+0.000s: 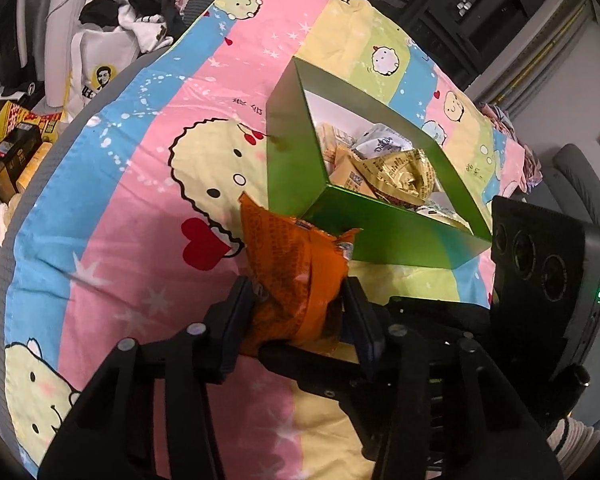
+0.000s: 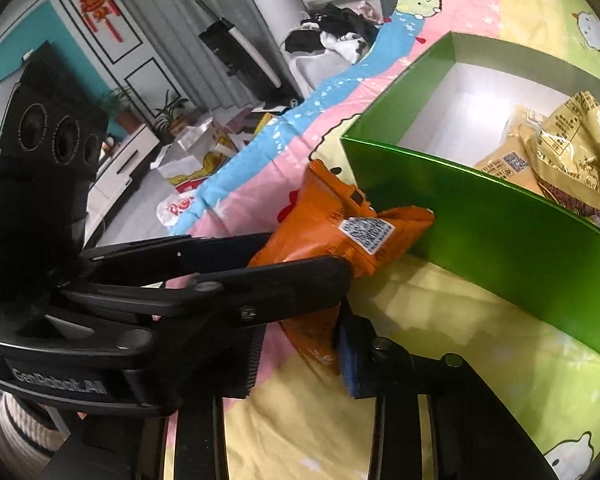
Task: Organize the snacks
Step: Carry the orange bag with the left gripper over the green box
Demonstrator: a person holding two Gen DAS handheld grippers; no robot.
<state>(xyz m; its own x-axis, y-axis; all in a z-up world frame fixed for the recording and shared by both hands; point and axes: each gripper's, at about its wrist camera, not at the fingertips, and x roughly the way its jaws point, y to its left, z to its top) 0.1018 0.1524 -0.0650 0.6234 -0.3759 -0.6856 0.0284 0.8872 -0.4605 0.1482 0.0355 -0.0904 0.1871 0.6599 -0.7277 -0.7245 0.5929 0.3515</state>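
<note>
GenRobot.AI-marked left gripper (image 2: 300, 248) around barcoded orange packet (image 2: 352, 224)

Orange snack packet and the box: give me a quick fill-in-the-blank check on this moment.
1. Both grippers are closed on the ____ snack packet.
2. The green box already holds several ____-coloured packets.
3. The orange packet is ____ the green box, not in it.
4. The box rests on a cartoon-print ____.

Missing words: orange; gold; outside; bedsheet
</note>
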